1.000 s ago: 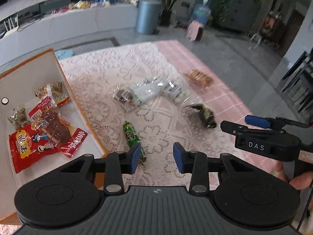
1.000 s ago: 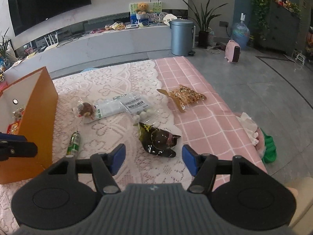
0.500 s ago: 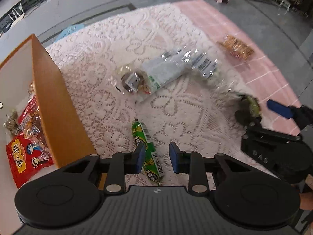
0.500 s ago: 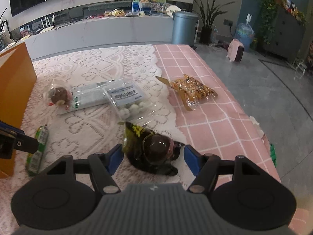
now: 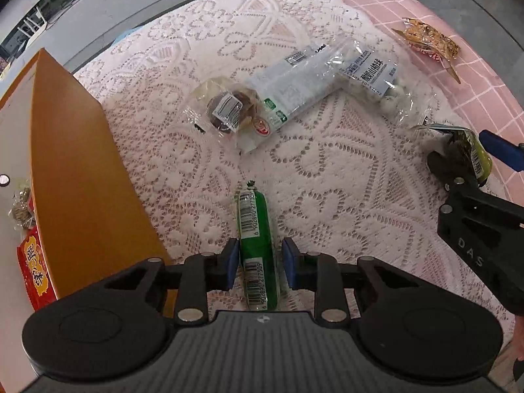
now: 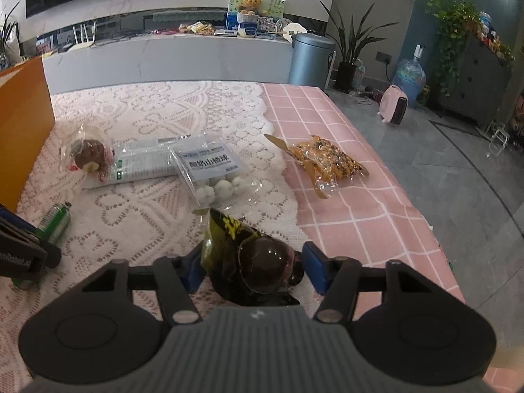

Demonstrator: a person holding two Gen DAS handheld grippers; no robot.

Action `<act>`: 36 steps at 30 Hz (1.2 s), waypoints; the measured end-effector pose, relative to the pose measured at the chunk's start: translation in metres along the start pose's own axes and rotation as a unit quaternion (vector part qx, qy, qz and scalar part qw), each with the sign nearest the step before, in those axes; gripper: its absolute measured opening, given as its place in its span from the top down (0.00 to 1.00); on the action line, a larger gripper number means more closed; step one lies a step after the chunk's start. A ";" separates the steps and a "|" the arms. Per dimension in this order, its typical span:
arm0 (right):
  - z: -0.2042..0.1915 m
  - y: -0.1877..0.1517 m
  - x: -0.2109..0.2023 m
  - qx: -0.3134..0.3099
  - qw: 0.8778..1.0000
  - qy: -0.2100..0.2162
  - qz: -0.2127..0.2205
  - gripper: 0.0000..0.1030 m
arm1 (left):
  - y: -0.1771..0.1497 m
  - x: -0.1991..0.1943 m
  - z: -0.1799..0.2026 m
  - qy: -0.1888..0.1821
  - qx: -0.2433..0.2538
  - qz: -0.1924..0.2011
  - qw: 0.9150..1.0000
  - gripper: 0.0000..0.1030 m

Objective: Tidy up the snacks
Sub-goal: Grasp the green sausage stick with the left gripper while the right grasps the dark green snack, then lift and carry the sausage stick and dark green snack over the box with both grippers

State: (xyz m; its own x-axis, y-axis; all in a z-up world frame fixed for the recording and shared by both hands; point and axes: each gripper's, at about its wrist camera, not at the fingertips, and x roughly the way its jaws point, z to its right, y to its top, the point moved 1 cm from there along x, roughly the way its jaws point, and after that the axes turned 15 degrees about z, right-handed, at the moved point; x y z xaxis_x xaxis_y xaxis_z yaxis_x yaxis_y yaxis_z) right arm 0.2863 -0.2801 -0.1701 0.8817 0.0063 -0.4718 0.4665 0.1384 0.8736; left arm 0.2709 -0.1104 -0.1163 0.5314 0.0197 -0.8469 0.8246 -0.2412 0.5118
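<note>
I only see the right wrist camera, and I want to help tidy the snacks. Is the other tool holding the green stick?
Observer: Not yet. The left tool is open, and the green stick lies between its fingers.
Operator: Is anything inside the orange box?
Observer: Yes, the orange box holds at least a red packet.
Operator: What's printed on the stick?
Observer: Barcodes, on its top side.

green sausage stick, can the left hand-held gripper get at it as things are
Probably yes. The left hand-held gripper already straddles the green sausage stick, one blue pad on each side with small gaps, and nothing lies between them. The orange box stands clear to the left.
</note>
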 end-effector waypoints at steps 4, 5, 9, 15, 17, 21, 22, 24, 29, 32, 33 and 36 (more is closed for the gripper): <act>-0.003 -0.003 0.006 -0.015 1.000 -0.008 -0.009 0.53 | 0.002 0.001 0.001 -0.004 0.008 0.003 1.000 0.70; -0.005 -0.004 0.007 -0.019 1.000 -0.008 -0.006 0.53 | 0.001 0.001 0.001 -0.005 0.009 0.004 1.000 0.70; -0.007 -0.006 0.008 -0.031 0.999 -0.011 -0.001 0.53 | 0.000 0.000 0.000 -0.011 0.012 0.010 1.000 0.69; -0.006 -0.007 0.007 -0.033 0.999 -0.014 0.001 0.60 | -0.004 -0.003 0.003 -0.021 0.029 0.024 0.999 0.76; -0.005 -0.006 0.006 -0.028 1.000 -0.010 -0.001 0.61 | -0.005 -0.004 0.004 -0.024 0.040 0.030 0.998 0.76; -0.001 -0.005 0.004 -0.020 1.000 -0.009 -0.002 0.62 | -0.006 -0.005 0.005 -0.021 0.038 0.036 0.998 0.76; 0.000 -0.004 0.003 -0.018 1.000 -0.009 -0.001 0.62 | -0.007 -0.005 0.005 -0.023 0.035 0.039 0.998 0.76; 0.002 -0.002 -0.001 -0.013 1.000 -0.010 0.001 0.69 | -0.009 -0.008 0.004 -0.038 0.026 0.045 0.998 0.76; 0.009 0.002 -0.008 0.009 1.000 -0.006 0.014 0.70 | -0.014 -0.017 0.006 -0.042 0.018 0.070 0.996 0.76; 0.007 0.005 -0.012 0.003 1.000 -0.006 0.024 0.70 | -0.014 -0.026 0.006 -0.056 0.002 0.079 0.995 0.77; 0.006 0.007 -0.015 0.000 1.000 -0.006 0.030 0.70 | -0.014 -0.029 0.006 -0.059 -0.002 0.083 0.995 0.77; 0.004 0.011 -0.024 -0.009 0.999 -0.011 0.049 0.70 | -0.015 -0.043 0.006 -0.069 -0.017 0.100 0.992 0.77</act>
State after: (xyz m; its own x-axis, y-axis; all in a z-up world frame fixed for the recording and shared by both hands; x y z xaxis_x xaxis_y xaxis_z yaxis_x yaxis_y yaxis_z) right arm 0.2704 -0.2823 -0.1489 0.9243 -0.0014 -0.3816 0.3771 0.1565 0.9129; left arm 0.2344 -0.1138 -0.0883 0.6557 -0.1585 -0.7382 0.7122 -0.1949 0.6744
